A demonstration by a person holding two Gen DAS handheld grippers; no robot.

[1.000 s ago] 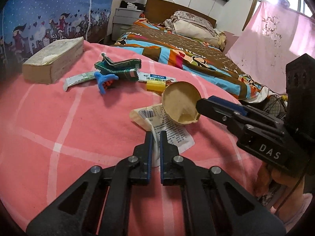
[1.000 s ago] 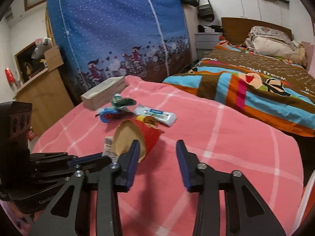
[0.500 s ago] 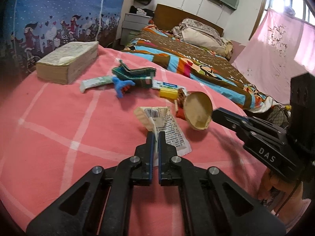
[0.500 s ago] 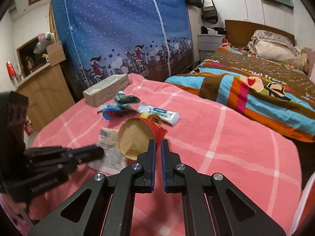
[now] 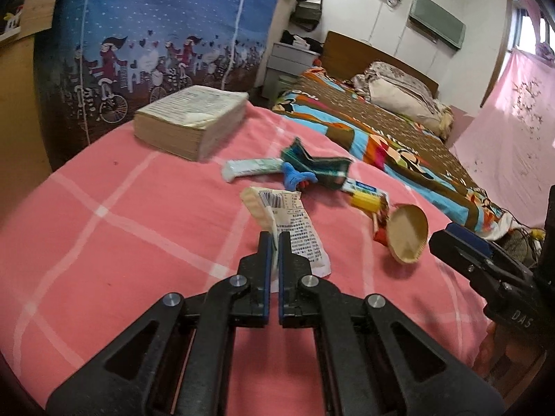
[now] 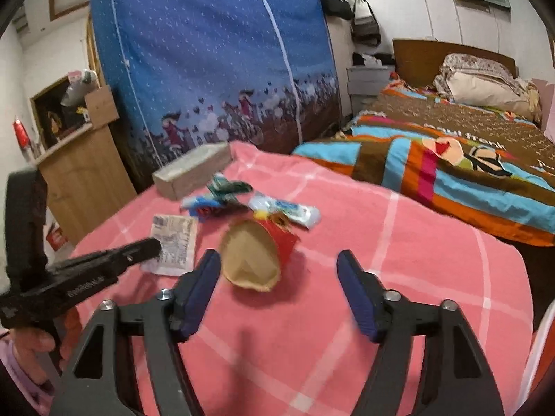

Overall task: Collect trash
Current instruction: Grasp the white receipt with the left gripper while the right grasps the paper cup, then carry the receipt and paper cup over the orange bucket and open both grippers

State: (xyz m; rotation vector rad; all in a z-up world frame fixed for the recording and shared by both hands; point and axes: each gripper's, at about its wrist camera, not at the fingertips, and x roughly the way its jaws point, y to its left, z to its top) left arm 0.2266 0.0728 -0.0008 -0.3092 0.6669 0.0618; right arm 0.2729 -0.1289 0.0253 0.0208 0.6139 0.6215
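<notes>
Left tongs [image 5: 272, 242] pinch the wrapper; right tongs [image 6: 279, 277] gape around the cup.
The white printed plastic wrapper [image 5: 295, 228] lies on the pink checked bed cover [image 5: 121, 242], its near edge seemingly clamped between the nearly closed left fingers, though the contact is hard to see. The red paper cup with a tan inside [image 6: 258, 254] lies tipped between the spread right fingers, untouched; closing squarely on its rim and lifting gently should avoid crushing it. Both tongs are held low and roughly level.
</notes>
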